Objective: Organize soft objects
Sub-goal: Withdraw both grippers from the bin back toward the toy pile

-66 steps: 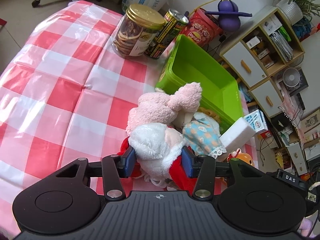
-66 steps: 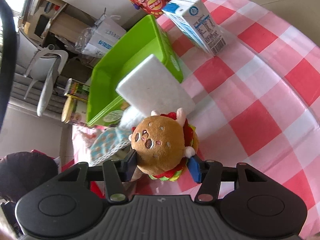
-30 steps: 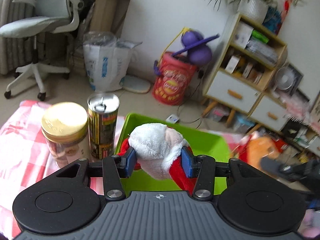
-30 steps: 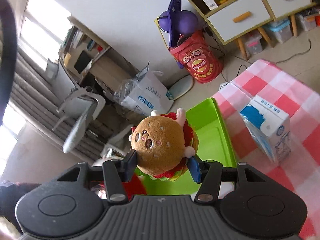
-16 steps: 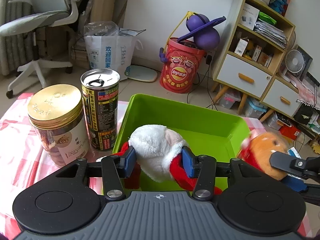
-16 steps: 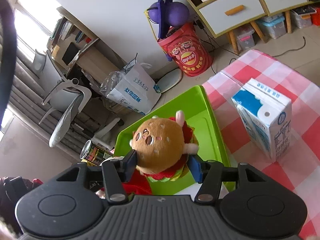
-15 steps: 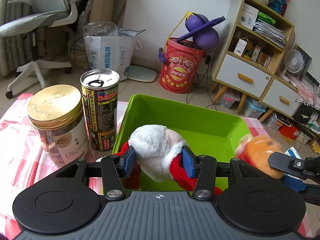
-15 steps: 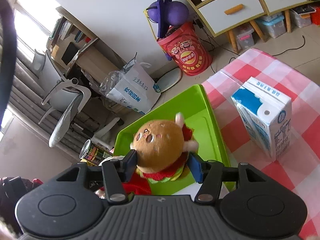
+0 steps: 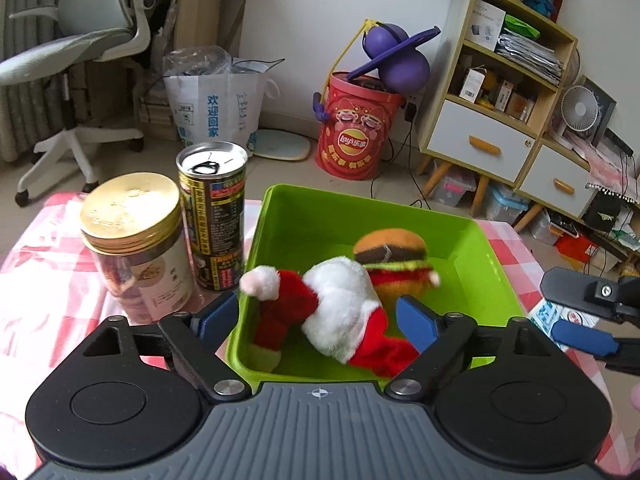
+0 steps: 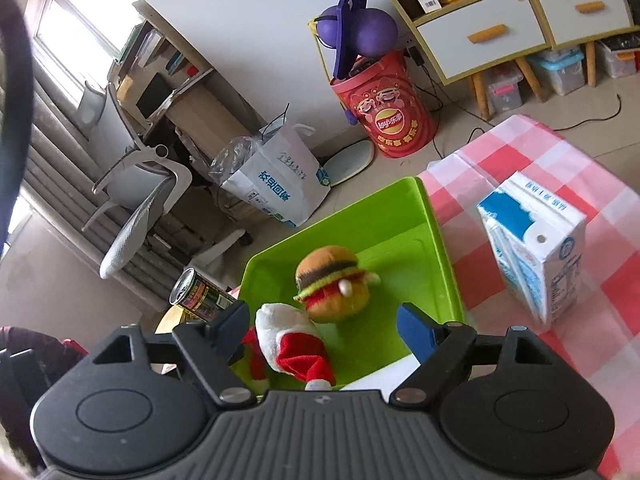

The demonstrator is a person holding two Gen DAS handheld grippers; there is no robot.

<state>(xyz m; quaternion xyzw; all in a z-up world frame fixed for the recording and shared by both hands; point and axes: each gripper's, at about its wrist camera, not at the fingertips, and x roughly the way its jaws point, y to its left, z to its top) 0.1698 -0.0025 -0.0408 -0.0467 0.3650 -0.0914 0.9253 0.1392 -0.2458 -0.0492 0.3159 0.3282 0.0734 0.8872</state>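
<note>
we see the santa plush and burger plush lying in the green bin; both hand-held grippers, left and right, gape wide, so this part looks done.

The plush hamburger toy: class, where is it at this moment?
In both wrist views the plush hamburger toy lies inside the green plastic bin, touching the red-and-white Santa plush, towards the bin's far side.

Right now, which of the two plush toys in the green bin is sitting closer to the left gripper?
The red-and-white Santa plush, lying right between the open left gripper fingers at the green bin's near edge. The hamburger plush sits behind it, deeper in.
</note>
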